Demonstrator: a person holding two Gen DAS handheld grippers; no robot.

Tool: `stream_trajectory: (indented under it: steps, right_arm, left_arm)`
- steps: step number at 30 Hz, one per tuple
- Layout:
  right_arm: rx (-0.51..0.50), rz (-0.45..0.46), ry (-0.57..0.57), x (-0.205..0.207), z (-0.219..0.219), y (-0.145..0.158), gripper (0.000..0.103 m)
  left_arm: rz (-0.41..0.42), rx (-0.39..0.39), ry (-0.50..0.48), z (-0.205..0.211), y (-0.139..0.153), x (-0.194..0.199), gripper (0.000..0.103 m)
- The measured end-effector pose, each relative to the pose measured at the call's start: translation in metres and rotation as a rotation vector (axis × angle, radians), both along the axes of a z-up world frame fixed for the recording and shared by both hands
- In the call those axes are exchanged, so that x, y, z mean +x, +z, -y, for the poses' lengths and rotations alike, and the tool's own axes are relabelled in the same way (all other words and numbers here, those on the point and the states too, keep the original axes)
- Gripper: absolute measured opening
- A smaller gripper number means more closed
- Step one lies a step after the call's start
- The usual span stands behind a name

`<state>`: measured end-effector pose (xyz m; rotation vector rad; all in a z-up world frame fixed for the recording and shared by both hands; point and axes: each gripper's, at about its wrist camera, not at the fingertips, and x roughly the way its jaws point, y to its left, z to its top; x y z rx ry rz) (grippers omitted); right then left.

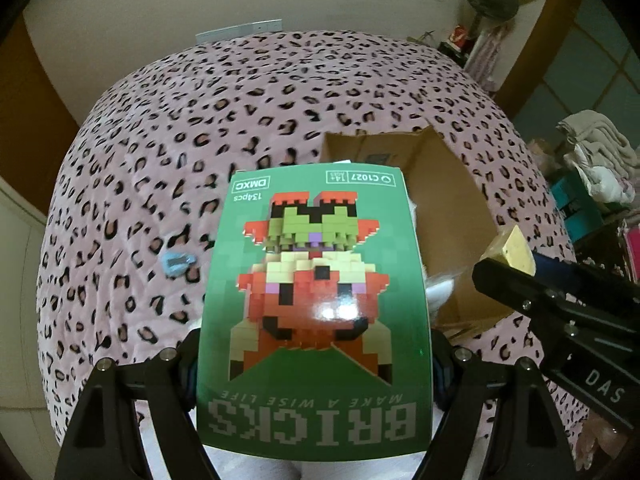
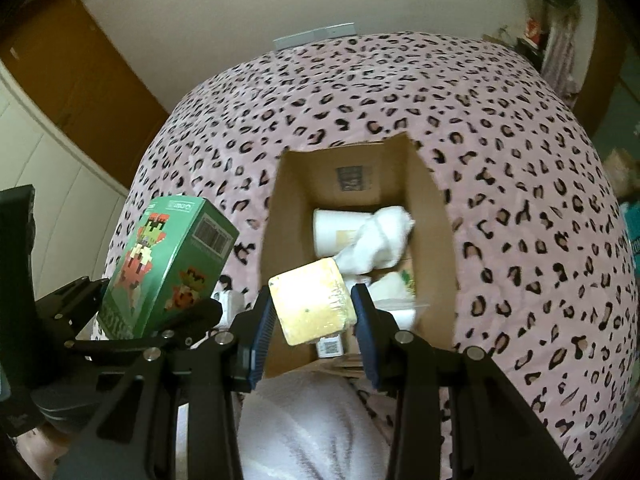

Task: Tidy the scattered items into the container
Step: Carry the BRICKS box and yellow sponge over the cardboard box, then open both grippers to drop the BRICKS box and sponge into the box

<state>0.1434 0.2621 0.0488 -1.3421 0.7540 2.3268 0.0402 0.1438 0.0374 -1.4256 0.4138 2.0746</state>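
Leopard-print bedspread (image 2: 360,92) underneath. Right gripper (image 2: 312,312) clenched on yellow block (image 2: 312,306), poised over cardboard box (image 2: 434,216) for dropping. Left gripper (image 1: 316,364) clamping green bricks box (image 1: 316,304) upright, waiting beside. Blue sharpener (image 1: 176,264) lying apart.

A green bricks box (image 1: 316,312) and a yellow block (image 2: 312,307) are held above the bed; the open cardboard box (image 2: 432,216) holds white items; a small blue item (image 1: 176,264) lies left.
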Motion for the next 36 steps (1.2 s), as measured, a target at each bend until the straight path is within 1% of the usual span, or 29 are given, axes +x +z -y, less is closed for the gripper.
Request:
stream_trajectory:
  steps: [7,14,25,30,31,36]
  right_arm:
    - [-0.016,0.011,-0.058,0.014,-0.033,-0.012,0.039]
    - [-0.034,0.043,-0.079,0.022,-0.049,-0.030,0.039]
    - [-0.056,0.082,-0.073,0.022,-0.054,-0.051,0.039]
    - [-0.044,0.113,-0.054,0.019,-0.051,-0.059,0.040]
    - [-0.036,0.122,-0.049,0.018,-0.050,-0.060,0.041]
    - [0.017,0.155,-0.017,0.013,-0.043,-0.060,0.068]
  left_arm:
    - [0.009,-0.002,-0.038,-0.040,-0.006,-0.005,0.082]
    - [0.042,-0.006,-0.052,-0.068,-0.020,-0.012,0.082]
    - [0.067,-0.033,-0.054,-0.079,-0.041,-0.017,0.082]
    - [0.098,-0.031,-0.039,-0.082,-0.047,-0.022,0.083]
    - [0.104,-0.034,-0.039,-0.084,-0.048,-0.023,0.083]
    - [0.130,-0.065,-0.049,-0.096,-0.055,-0.022,0.083]
